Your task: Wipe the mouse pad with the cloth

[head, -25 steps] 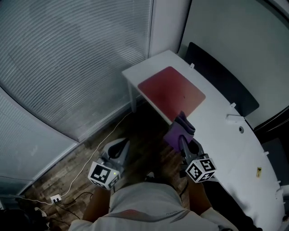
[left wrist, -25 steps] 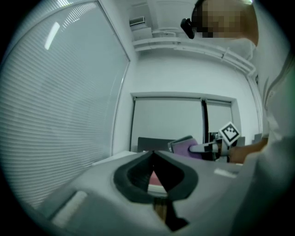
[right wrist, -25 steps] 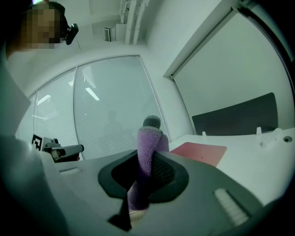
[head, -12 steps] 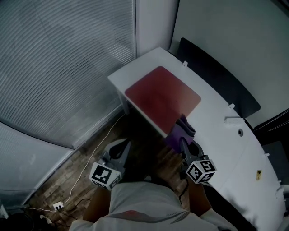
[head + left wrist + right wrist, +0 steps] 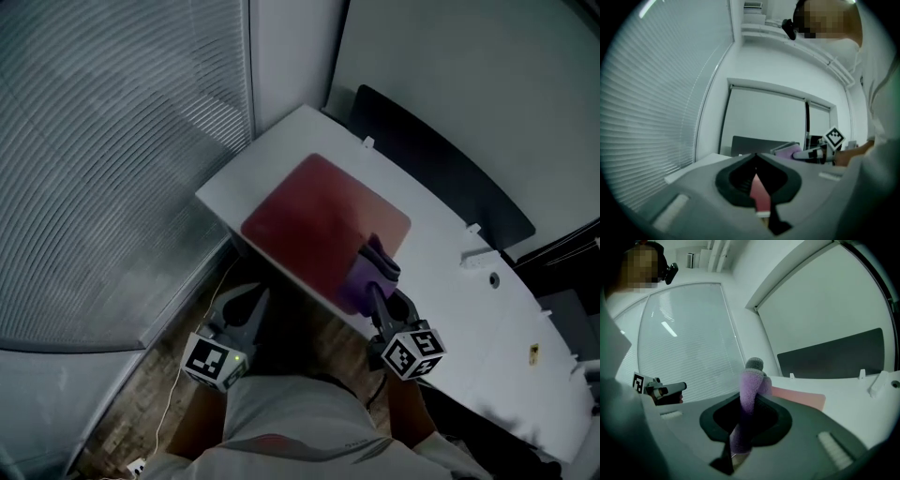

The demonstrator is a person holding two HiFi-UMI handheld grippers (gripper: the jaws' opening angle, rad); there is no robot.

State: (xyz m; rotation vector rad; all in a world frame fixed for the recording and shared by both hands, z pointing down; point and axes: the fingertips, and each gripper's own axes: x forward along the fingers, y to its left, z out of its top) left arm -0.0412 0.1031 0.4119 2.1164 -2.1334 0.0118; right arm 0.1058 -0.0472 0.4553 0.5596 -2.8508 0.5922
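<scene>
White counter (image 5: 450, 309) beside window blinds (image 5: 112, 141), red mouse pad (image 5: 309, 220) at frame centre; right tongs (image 5: 377, 286) clamped on purple cloth (image 5: 366, 270) at the pad's lower-right edge; left tongs (image 5: 253, 305) together, empty, lower left; wiping seemingly unstarted, whole pad left.

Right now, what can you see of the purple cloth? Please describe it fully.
The cloth is purple and fuzzy, like microfibre, with a darker greyish end. It is bunched into a thick folded roll, clamped between the right tongs, and sticks out past their tips. In the head view it sits over the near corner of the red mouse pad; whether it touches the pad I cannot tell.
</scene>
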